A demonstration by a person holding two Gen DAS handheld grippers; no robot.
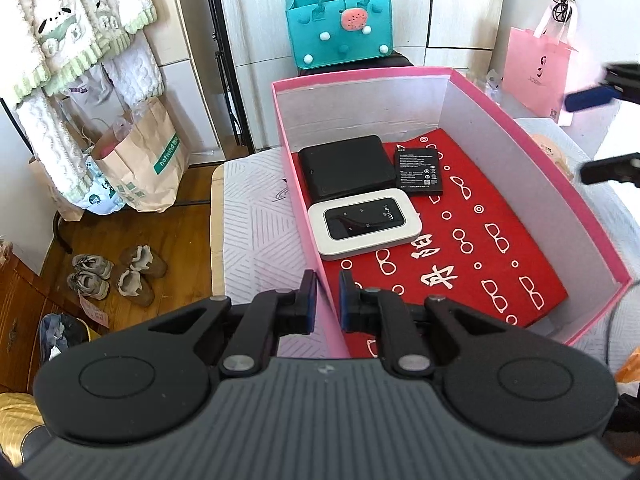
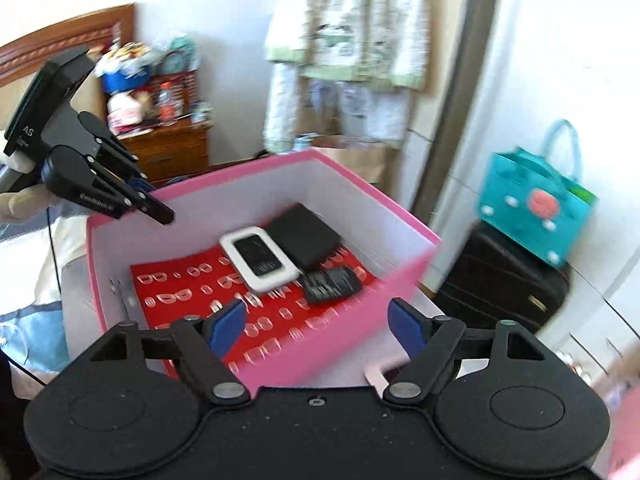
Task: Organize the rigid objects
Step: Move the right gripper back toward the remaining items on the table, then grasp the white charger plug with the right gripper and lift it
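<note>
A pink box (image 1: 532, 136) with white inner walls stands on a bed and holds a red printed cloth (image 1: 472, 248). On the cloth lie a white Wi-Fi router (image 1: 364, 224), a black case (image 1: 346, 166) and a flat black battery (image 1: 418, 172). My left gripper (image 1: 327, 294) straddles the box's near-left wall with a narrow gap and holds nothing. It also shows in the right wrist view (image 2: 154, 200). My right gripper (image 2: 316, 330) is open and empty above the box's (image 2: 400, 276) near wall. The router (image 2: 260, 258), case (image 2: 304, 236) and battery (image 2: 332, 284) show there, blurred.
A teal felt bag (image 1: 340, 24) sits on a dark suitcase behind the box. A pink gift bag (image 1: 536, 68) hangs at the right. Paper bags (image 1: 148, 160) and shoes (image 1: 116, 274) stand on the wood floor at the left. A wooden nightstand (image 2: 168, 148) holds clutter.
</note>
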